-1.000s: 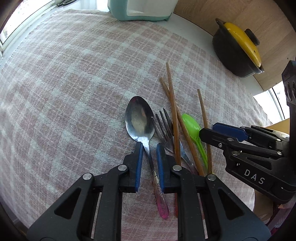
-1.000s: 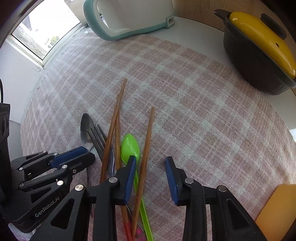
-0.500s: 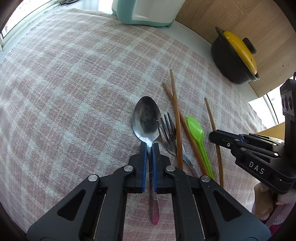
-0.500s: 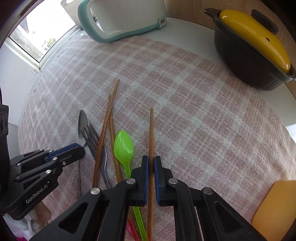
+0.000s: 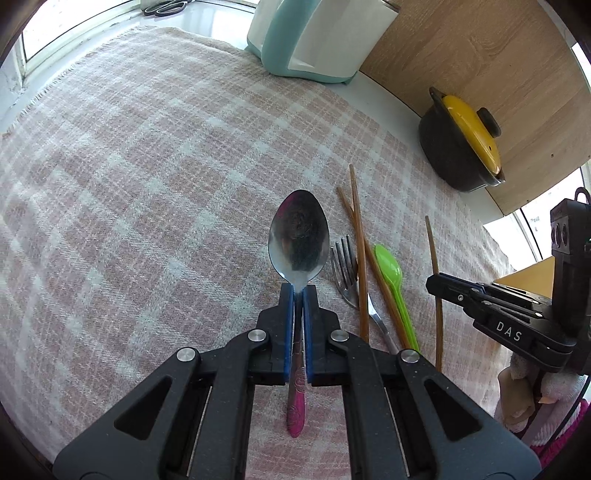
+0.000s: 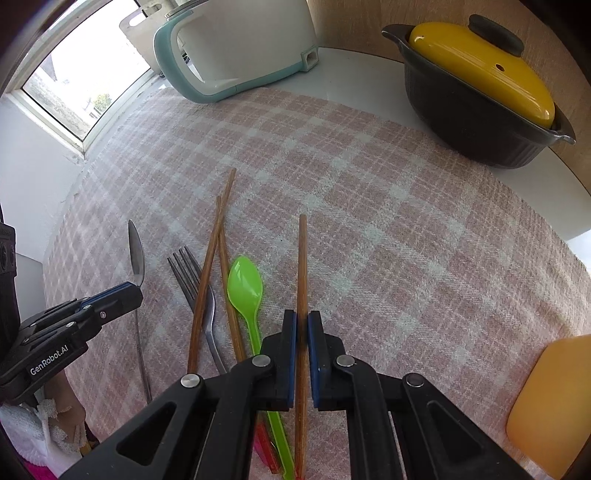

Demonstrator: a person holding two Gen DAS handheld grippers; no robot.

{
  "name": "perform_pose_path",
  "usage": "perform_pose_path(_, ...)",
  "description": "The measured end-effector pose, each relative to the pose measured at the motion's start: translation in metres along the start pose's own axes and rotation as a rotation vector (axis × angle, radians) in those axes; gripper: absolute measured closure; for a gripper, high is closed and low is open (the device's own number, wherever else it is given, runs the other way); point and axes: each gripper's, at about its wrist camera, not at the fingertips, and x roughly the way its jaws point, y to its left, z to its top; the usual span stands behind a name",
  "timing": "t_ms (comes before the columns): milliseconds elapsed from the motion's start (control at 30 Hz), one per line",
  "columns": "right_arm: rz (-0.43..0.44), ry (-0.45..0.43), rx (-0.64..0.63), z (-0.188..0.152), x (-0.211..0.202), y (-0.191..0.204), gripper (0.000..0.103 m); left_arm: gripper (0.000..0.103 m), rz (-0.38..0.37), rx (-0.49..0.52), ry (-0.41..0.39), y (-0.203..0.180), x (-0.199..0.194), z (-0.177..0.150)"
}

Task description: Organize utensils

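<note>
- A pink-and-white checked woven cloth covers most of the white tabletop.
- A dark ribbed casserole pot with a yellow lid stands by the wooden wall panel.
- A white-and-teal appliance sits at the cloth's far edge.
- Black scissors lie on the windowsill.
- An orange rounded object shows at the right edge.

The right gripper, seen from the left wrist, bears "DAS" in white letters on its black side. The left gripper, seen from the right wrist, bears "GenRobot.AI" in white on its black body.
</note>
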Motion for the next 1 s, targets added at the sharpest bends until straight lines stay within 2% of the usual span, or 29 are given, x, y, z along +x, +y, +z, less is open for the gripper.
perform_pose_path(300, 0.008, -0.102, 0.004, -0.012, -0.04, -0.005, 0.1, 0.101, -0.008, 0.051, -0.075, -0.008, -0.035, -0.007)
perform_pose_path(567, 0.007, -0.219, -0.001, -0.027, -0.088, 0.002, 0.1, 0.103, -0.041, 0.139, -0.153, -0.044, -0.064, -0.006)
perform_pose_path(667, -0.011, -0.268, -0.009, -0.032, -0.108, 0.003, 0.1, 0.103, -0.029, 0.196, -0.188, -0.058, -0.072, -0.003)
perform_pose_path(767, -0.019, -0.277, -0.002, -0.036, -0.115, 0.0, 0.1, 0.103, -0.027, 0.202, -0.173, -0.059, -0.064, 0.003)
perform_pose_path(833, -0.036, -0.282, 0.005, -0.04, -0.117, -0.004, 0.1, 0.103, -0.06, 0.202, -0.116, -0.058, -0.051, 0.008)
perform_pose_path(933, -0.032, -0.276, 0.027, -0.047, -0.119, -0.012, 0.1, 0.103, -0.071, 0.191, -0.076, -0.057, -0.036, 0.016)
perform_pose_path(1000, -0.032, -0.27, 0.039, -0.051, -0.119, -0.017, 0.1, 0.095, -0.08, 0.186, -0.029, -0.056, -0.025, 0.024)
